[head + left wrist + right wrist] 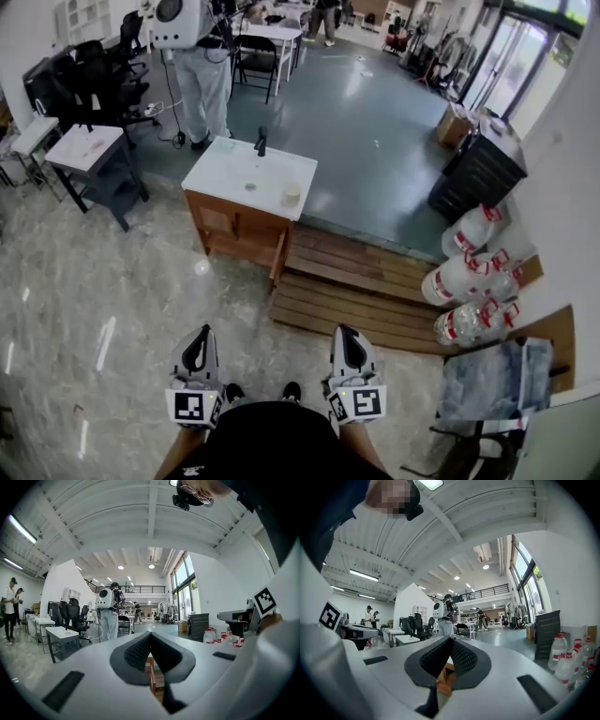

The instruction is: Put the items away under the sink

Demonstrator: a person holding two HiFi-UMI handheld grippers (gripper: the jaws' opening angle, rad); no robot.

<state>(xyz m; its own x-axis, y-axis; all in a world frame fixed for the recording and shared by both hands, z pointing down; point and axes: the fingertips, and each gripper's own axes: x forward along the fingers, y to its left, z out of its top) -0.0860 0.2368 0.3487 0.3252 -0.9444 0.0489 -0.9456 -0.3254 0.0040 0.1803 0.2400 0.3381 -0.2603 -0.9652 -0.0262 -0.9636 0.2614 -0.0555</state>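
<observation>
The big wooden sink cabinet stands well apart from the grippers, across the shiny floor. On its white top, near the right edge, sits one small pale round thing, which I think has to be put away, though I cannot tell what it is. The left gripper and the right gripper are both pinched closed on nothing, so I think the job has not begun: next comes walking to the sink, opening a gripper and reaching for that thing.
</observation>
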